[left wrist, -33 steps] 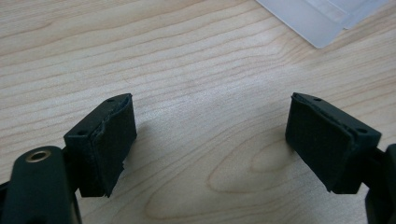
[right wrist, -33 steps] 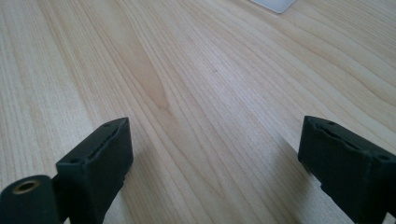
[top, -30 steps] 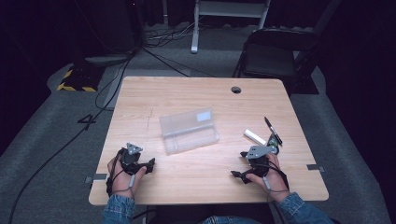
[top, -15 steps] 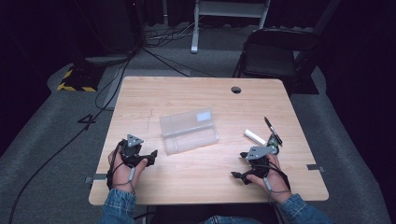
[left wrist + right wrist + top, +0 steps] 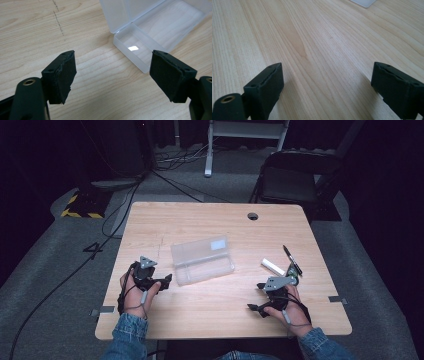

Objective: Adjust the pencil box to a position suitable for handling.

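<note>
Plainly, the clear, hinged rectangular plastic case [image 5: 202, 260] lies open near the middle of the pale wooden surface [image 5: 210, 315], its lid folded back and flat beside the shallow tray. It looks empty, thin-walled and light, so it will likely skid on the smooth wood if pushed rather than lifted. The plastic is glossy and probably slick against a pad, and the walls may flex under a hard squeeze. A sensible hold is across the tray's near short wall [image 5: 130, 53], or over one long rim, with gentle pressure.

The left claw [image 5: 161, 282] sits just beside the case's near-left corner, jaws set apart with nothing between them; they have just been opening further. The right claw [image 5: 257, 296] rests well apart from the case, jaws wide and empty over bare wood.

Farther right lie a white cylinder [image 5: 272, 266], perhaps an eraser or chalk, though it is too small to tell, and a black pen [image 5: 292, 260].
</note>
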A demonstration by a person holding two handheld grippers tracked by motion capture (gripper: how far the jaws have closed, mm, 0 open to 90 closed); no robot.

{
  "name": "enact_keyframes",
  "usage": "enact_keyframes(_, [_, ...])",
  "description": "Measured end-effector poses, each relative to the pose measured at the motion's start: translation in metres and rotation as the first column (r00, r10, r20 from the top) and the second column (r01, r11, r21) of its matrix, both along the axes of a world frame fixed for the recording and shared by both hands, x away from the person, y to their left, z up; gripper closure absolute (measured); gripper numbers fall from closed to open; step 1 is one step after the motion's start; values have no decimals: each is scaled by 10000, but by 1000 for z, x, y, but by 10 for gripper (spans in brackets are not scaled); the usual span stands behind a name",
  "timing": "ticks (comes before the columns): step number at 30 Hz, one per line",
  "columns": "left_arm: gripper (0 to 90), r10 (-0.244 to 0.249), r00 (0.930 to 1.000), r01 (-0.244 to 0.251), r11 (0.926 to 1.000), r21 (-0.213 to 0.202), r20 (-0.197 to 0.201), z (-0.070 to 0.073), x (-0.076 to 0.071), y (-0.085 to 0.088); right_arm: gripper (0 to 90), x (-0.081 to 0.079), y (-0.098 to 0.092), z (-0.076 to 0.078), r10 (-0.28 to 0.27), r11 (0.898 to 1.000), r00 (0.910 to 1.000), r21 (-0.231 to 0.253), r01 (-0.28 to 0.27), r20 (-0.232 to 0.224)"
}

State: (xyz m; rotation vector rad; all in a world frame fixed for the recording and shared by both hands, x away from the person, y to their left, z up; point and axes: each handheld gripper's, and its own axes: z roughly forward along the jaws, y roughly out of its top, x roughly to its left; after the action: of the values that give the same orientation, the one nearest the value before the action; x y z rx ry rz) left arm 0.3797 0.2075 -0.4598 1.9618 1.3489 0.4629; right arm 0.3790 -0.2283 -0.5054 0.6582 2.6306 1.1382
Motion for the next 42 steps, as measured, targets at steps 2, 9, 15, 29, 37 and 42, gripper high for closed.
enact_keyframes(2, [217,24,10000,-24,10000,84,-38,0,4,-1,112,0,0,0,33,10000,10000,3,-33,-26])
enact_keyframes(9, [202,-19,9998,21,10000,-81,195,0,19,-5,112,1,0,0,43,10000,10000,1,-43,-19])
enact_keyframes(15, [192,-93,9998,94,9999,-94,171,-8,33,-10,112,1,0,0,46,10000,10000,7,-46,-14])
enact_keyframes(29, [230,-400,9991,408,9975,570,-139,-29,45,-27,112,1,0,0,60,10000,10000,12,-60,-25])
enact_keyframes(37, [263,-1003,9930,1065,9887,1051,-620,-35,45,-36,112,1,0,0,69,10000,10000,6,-69,-20])
enact_keyframes(42, [263,-1218,9902,1276,9880,869,-689,-36,45,-37,112,1,0,0,70,10000,10000,6,-70,-19])
